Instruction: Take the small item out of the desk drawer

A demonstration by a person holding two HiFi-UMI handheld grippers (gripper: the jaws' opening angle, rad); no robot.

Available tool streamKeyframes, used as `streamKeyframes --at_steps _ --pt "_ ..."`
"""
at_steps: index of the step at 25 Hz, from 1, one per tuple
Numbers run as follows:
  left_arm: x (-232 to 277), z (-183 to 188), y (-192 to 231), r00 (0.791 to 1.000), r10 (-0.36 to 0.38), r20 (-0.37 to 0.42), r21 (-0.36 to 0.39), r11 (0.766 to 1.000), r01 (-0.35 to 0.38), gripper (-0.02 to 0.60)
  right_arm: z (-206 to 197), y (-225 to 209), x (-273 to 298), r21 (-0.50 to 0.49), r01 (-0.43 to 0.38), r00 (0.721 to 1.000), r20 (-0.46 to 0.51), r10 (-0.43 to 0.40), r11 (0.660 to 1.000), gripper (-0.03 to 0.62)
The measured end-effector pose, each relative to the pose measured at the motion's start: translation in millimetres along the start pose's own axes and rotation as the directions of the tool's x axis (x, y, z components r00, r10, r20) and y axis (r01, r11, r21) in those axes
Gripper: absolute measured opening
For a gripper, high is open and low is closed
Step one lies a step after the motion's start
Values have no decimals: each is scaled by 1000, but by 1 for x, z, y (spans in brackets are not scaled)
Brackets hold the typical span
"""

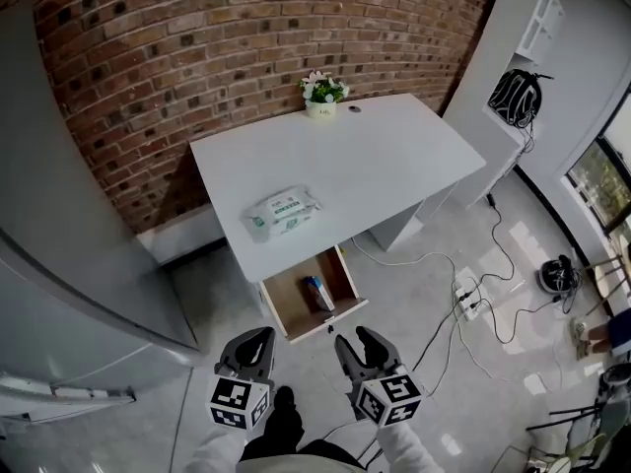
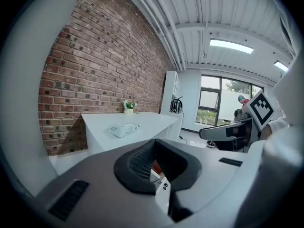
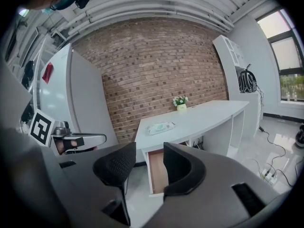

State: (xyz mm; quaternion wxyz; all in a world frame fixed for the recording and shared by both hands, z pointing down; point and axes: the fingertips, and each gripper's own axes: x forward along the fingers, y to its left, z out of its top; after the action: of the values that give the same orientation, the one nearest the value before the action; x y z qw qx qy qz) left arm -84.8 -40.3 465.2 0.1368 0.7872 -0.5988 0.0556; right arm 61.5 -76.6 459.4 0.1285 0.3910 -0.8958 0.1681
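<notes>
The white desk (image 1: pixel 394 156) has its wooden drawer (image 1: pixel 296 313) pulled open at the front. A small blue and white item (image 1: pixel 318 292) lies inside it. Both grippers hover side by side just in front of the drawer, pointing at it. My left gripper (image 1: pixel 254 348) has its pads drawn together with nothing held; in the left gripper view (image 2: pixel 153 144) only a sliver of the drawer shows between them. My right gripper (image 1: pixel 361 348) stands open and empty, and the drawer (image 3: pixel 156 172) shows through the gap between its jaws (image 3: pixel 145 151).
A pack of wipes (image 1: pixel 283 212) lies near the desk's front edge and a flower pot (image 1: pixel 322 95) stands at the back by the brick wall. A power strip with cables (image 1: pixel 468 299) is on the floor to the right. A grey cabinet (image 1: pixel 69 254) stands at left.
</notes>
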Motion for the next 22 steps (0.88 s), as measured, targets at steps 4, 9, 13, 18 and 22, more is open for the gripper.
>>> streamKeyframes --at_steps 4,9,13,18,22 --pt "12 -4 15 1000 -7 -15 -9 1000 7 17 -2 -3 20 -9 5 1000 -29 -5 1000 198" --pt "27 -5 29 1000 -17 -20 -21 1000 17 17 -5 -9 43 -25 15 998 -64 -17 1000 198" --pt "36 -11 35 999 -20 -30 -32 999 19 17 -14 -15 59 -37 12 996 -92 -15 999 198" --pt "50 -18 42 998 -15 -58 -45 999 12 17 -23 -28 80 -39 3 990 -137 -9 999 198" --pt "60 -27 50 997 3 -76 -51 999 -7 17 -35 -36 106 -47 -21 984 -180 13 999 203"
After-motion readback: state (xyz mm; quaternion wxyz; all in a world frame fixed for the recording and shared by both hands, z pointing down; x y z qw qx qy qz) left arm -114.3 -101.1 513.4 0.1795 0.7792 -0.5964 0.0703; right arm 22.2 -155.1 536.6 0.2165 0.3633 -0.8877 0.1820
